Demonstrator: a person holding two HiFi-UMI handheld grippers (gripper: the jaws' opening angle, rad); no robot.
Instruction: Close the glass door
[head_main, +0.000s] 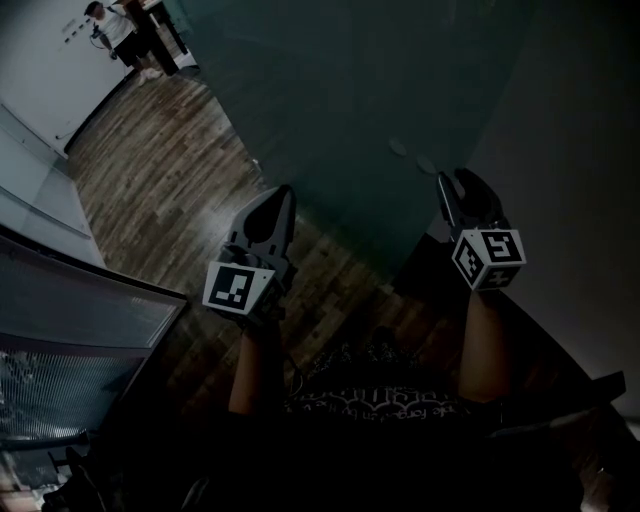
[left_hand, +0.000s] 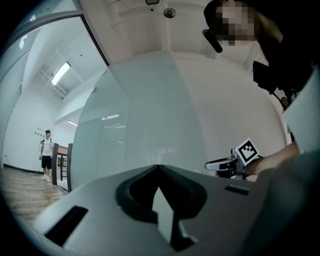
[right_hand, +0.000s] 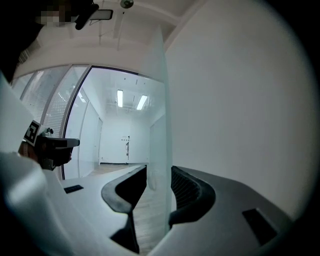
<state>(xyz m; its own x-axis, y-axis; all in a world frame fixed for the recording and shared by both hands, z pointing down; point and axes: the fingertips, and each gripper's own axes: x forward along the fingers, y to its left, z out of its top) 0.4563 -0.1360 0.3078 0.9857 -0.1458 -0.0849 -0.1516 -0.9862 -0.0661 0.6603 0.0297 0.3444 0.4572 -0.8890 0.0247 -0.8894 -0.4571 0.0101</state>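
The glass door (head_main: 350, 120) is a large frosted pane standing ahead of me, its free edge toward the right. My right gripper (head_main: 455, 180) straddles that edge. In the right gripper view the door's edge (right_hand: 159, 100) runs upright between the jaws of the right gripper (right_hand: 159, 172), which close tightly on either side of it. My left gripper (head_main: 285, 192) is held up to the left, in front of the pane's face. In the left gripper view the left gripper (left_hand: 159, 167) has its tips together and nothing in them, and the door (left_hand: 150, 125) fills the view.
A white wall (head_main: 580, 150) stands close to the right of the door's edge. Wooden floor (head_main: 160, 170) stretches off to the left. A person (head_main: 120, 30) stands far down the room. A framed glass partition (head_main: 60, 290) runs along my left.
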